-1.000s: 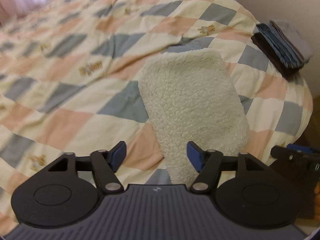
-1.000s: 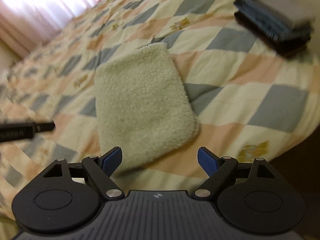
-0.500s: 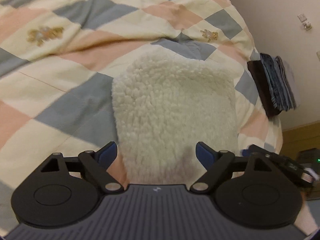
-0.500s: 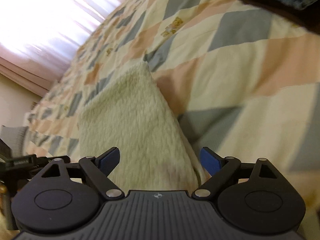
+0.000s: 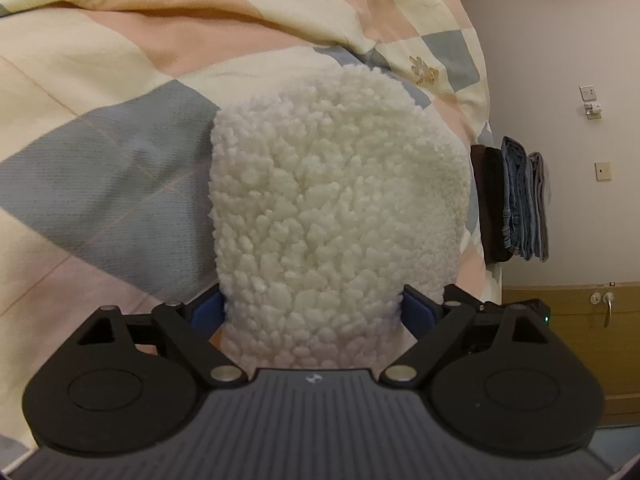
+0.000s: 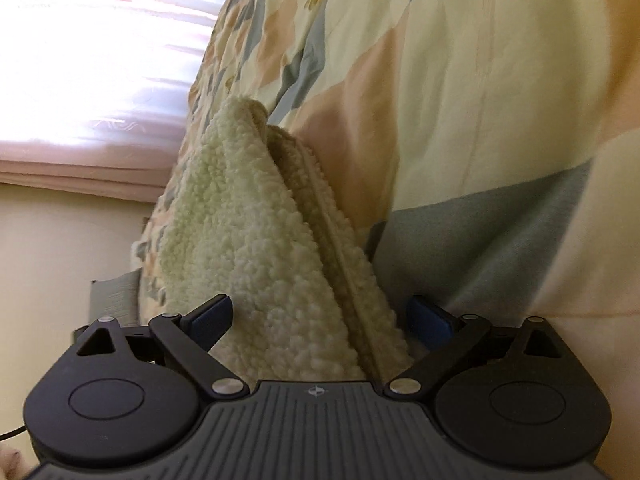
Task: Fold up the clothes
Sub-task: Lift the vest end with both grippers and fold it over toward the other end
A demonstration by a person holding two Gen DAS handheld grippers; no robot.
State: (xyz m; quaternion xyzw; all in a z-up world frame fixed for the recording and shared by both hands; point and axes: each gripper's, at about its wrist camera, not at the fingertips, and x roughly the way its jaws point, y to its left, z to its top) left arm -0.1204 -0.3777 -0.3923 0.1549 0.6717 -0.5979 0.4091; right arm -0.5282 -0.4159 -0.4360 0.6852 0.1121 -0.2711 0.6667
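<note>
A folded cream fleece garment (image 5: 332,200) lies on the checked quilt (image 5: 100,184). My left gripper (image 5: 312,312) straddles its near end. The blue pads (image 5: 206,314) stand wide at either side of the pile, and I see no squeeze on it. In the right wrist view the same fleece (image 6: 248,248) shows its layered folded edge. My right gripper (image 6: 320,318) is low at that edge, its jaws opening, and the fleece lies between them without being pinched.
A stack of folded dark and blue clothes (image 5: 512,204) sits at the bed's far edge by the wall. A wooden cabinet (image 5: 568,344) stands below it. A bright curtained window (image 6: 100,60) is beyond the quilt (image 6: 480,120).
Both grippers came down close to the fleece and spread wider. Its edges now lie between the fingers, and the right wrist view has tilted.
</note>
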